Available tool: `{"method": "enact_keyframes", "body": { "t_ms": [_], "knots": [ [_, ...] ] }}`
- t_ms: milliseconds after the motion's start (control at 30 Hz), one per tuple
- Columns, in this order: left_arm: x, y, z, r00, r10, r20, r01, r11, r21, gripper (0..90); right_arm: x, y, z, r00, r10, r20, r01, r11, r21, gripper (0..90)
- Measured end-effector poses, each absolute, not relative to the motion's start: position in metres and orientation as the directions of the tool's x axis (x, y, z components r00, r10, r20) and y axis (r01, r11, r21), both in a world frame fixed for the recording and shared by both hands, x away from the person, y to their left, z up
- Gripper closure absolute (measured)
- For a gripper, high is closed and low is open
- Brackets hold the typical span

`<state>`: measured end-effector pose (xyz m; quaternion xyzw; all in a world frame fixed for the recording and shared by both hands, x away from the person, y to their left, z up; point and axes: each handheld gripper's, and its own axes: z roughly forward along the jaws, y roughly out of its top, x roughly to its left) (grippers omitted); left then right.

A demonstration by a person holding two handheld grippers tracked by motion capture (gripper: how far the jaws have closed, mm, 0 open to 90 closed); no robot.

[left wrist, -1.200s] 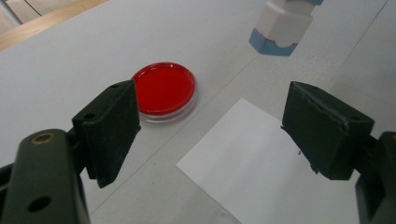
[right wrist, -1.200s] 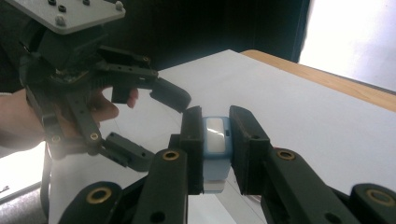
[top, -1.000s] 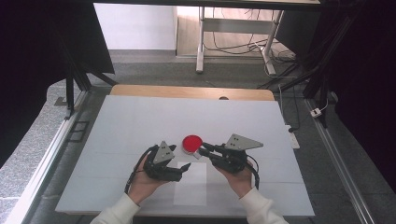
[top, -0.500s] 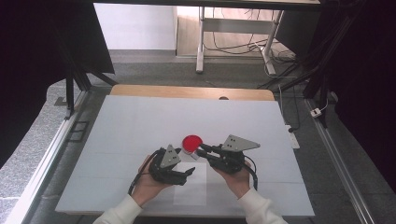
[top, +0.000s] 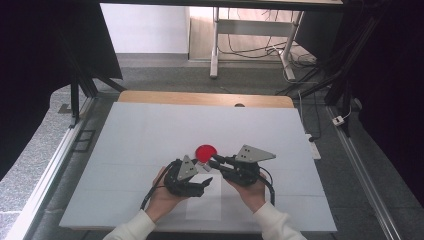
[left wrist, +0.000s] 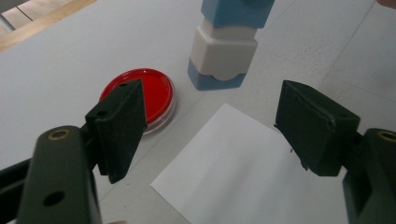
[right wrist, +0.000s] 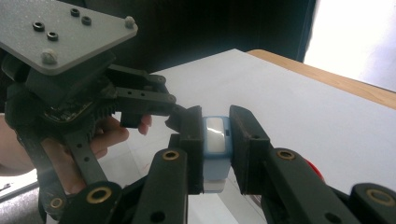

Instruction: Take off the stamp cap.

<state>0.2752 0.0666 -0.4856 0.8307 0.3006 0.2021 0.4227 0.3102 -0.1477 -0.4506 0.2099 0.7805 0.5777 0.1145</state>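
Saw the right claw pressed tight on a small blue and white plastic stamp block, pinching it by two sides. Kept the stamp upright, with blue at the bottom and a white band above it. Found the stamp down low at the white tabletop, just beside a round red ink pad in a clear dish and near the far corner of a white sheet of paper. Could not tell whether the stamp's foot touched the tabletop or hung just over it. Saw no part of the stamp on the paper or on the red pad. Saw the left claw spread wide, with nothing between its black pads, just bare tabletop and a bit of the paper far behind the gap. Had just been closing a little, those left jaws, yet stayed wide apart. Pointed the left claw at the stamp, close to it but not touching it. Found both claws close together near the front middle of the tabletop in the high view, tips turned toward each other. Saw the left hand and the right hand gripping the claws from below, white sleeves at the wrists. Saw the paper lying flat between the two hands, with the red pad a little farther out.
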Motion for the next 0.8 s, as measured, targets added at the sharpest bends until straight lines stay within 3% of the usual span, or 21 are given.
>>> {"method": "enact_keyframes", "body": {
  "t_ms": [800],
  "knots": [
    [0.2777,0.0636,-0.4888,0.720,0.687,0.098,0.325,-0.459,0.827,32.4,0.3102,-0.1457,-0.4555,-0.877,0.476,0.072,0.205,0.234,0.950,75.7]
  ]
}}
